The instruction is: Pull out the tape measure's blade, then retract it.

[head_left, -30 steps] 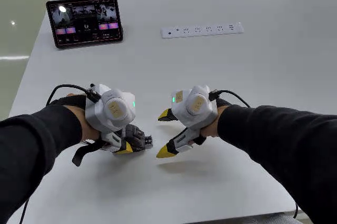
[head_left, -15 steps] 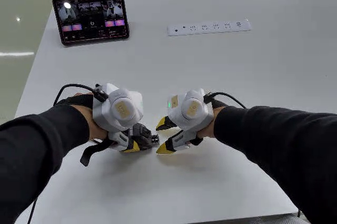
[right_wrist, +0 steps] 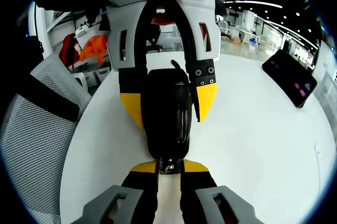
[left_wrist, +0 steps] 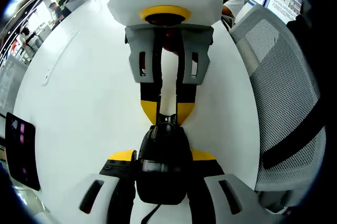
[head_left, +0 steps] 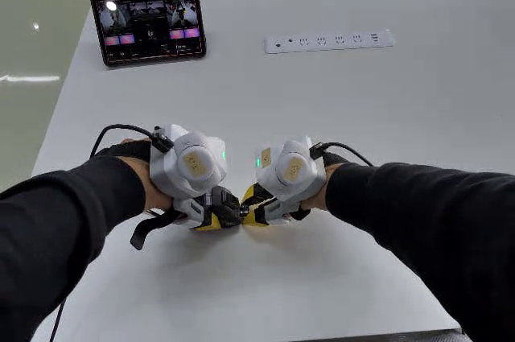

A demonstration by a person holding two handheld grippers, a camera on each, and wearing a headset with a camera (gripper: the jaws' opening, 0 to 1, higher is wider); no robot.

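Left tongs (left_wrist: 162, 156): clamped on the body of the black tape measure (right_wrist: 166, 118). Right tongs (right_wrist: 169, 168): pinched shut on the blade hook (left_wrist: 168, 120) at the case mouth, tip to tip with the left pair. Tape measure: 6 o'clock in the head view, at the near side of the white table (head_left: 338, 117). Tablet (head_left: 149, 24) propped at 11 o'clock; power strip (head_left: 330, 40) at 1 o'clock, both well apart from it.

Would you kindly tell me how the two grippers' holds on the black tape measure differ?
The left gripper clamps the black tape measure by its case, jaws spread wide; the right gripper pinches only its metal end hook, jaws nearly together. Both are shut on it, facing each other.
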